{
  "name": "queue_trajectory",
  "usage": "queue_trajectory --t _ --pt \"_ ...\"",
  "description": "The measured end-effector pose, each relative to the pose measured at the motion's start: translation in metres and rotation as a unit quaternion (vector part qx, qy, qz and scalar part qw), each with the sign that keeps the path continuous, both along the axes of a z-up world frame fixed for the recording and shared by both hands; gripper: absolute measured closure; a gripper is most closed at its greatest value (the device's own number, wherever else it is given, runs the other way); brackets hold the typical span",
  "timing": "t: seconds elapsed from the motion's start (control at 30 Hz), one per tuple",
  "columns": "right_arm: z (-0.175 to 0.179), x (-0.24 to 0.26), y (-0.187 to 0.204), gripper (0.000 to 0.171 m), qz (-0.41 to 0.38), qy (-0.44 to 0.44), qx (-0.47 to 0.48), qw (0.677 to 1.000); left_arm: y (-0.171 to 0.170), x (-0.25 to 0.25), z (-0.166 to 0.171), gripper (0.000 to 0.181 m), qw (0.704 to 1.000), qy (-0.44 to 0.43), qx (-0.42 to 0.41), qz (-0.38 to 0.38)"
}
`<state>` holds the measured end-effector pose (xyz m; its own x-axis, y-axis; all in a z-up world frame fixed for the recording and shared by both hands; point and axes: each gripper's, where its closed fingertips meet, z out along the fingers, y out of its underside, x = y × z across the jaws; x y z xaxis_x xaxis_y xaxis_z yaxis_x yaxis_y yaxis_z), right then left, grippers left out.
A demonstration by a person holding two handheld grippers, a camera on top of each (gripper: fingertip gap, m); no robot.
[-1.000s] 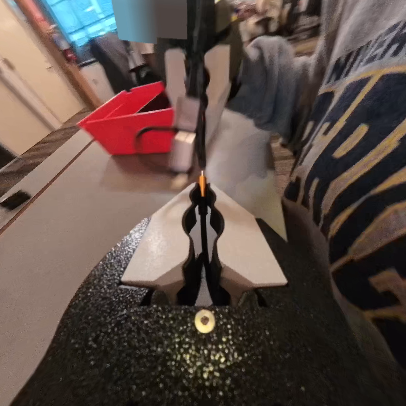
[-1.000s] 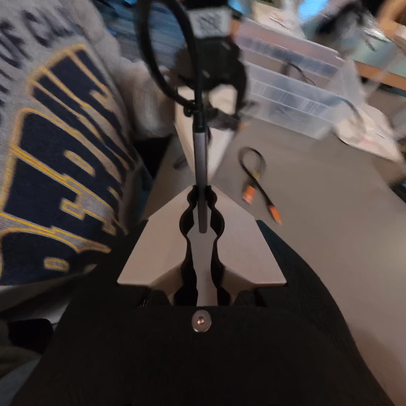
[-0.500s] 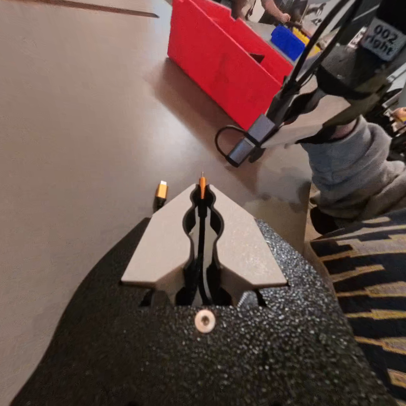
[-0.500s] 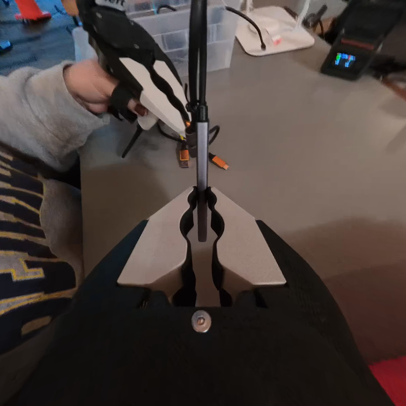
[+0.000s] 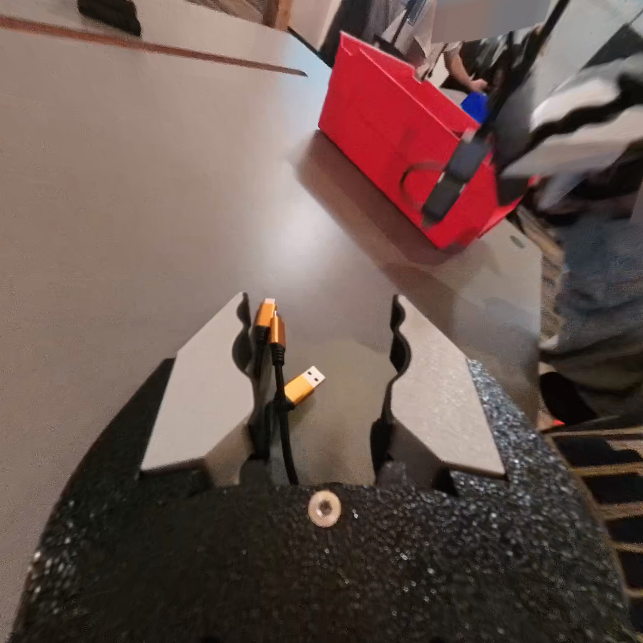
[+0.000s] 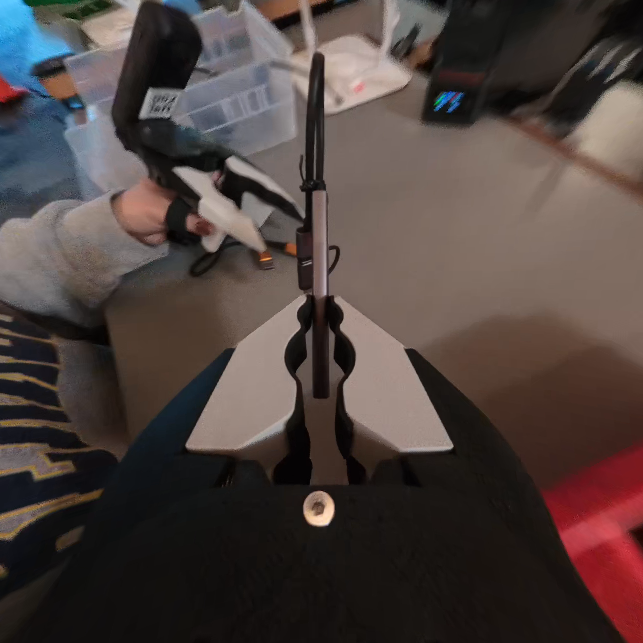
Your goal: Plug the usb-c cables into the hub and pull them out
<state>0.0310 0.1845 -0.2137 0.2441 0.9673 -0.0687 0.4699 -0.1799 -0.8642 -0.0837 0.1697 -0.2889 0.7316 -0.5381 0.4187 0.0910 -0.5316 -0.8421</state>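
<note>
On the smooth grey-brown tabletop (image 5: pixel 146 195), two black cables with orange metal plugs (image 5: pixel 269 325) lay loose between the spread fingers of the left gripper (image 5: pixel 320 302), which stood wide open and held nothing; a flat orange USB plug (image 5: pixel 304 382) rested beside them. The right gripper (image 6: pixel 319 299) was closed on a slim grey metal hub (image 6: pixel 320 243), held edge-on above the table with its own black lead (image 6: pixel 315 114) looping upward and a small dark adapter (image 6: pixel 303 259) sitting at its side. No orange plug appeared to be seated in the hub. A red plastic bin (image 5: pixel 400 132) stood farther back on the table, and clear plastic storage boxes (image 6: pixel 240 101) sat beyond the left gripper. From here, the likely trouble seemed to be pinching both cables at once, since their plugs lay touching, or gripping a plug crookedly, so it would meet the hub's port at an angle.
</note>
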Motion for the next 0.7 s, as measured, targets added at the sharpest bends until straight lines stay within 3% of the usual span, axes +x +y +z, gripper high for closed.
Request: queue_trajectory --t 0.1,0.2,0.3,0.4,0.47,0.6,0.67,0.7 --pt "0.068 0.056 0.053 0.164 -0.088 -0.036 0.149 0.984 0.0 -0.007 -0.001 0.088 0.998 0.053 0.041 0.019" --pt "0.089 0.14 0.131 0.164 -0.18 -0.218 0.272 0.92 -0.001 -0.01 0.005 0.086 0.995 0.062 0.077 0.033" --pt "0.049 0.194 0.187 0.163 -0.167 -0.383 0.236 0.877 -0.002 -0.017 0.013 0.089 0.99 0.071 0.112 0.054" --pt "-0.007 0.208 0.209 0.163 -0.088 -0.468 0.19 0.858 -0.002 -0.025 0.017 0.089 0.988 0.066 0.122 0.071" --pt "-0.038 0.212 0.214 0.163 -0.06 -0.493 0.152 0.855 -0.002 -0.03 0.021 0.087 0.987 0.056 0.128 0.08" --pt "-0.07 0.208 0.214 0.162 -0.071 -0.459 0.061 0.883 -0.003 -0.042 0.031 0.085 0.981 0.054 0.153 0.104" --pt "-0.059 0.21 0.218 0.12 -0.121 -0.447 0.051 0.885 -0.005 -0.05 0.036 0.086 0.977 0.055 0.166 0.119" --pt "-0.044 0.208 0.22 0.108 -0.151 -0.44 0.072 0.882 -0.007 -0.054 0.039 0.086 0.975 0.053 0.173 0.128"
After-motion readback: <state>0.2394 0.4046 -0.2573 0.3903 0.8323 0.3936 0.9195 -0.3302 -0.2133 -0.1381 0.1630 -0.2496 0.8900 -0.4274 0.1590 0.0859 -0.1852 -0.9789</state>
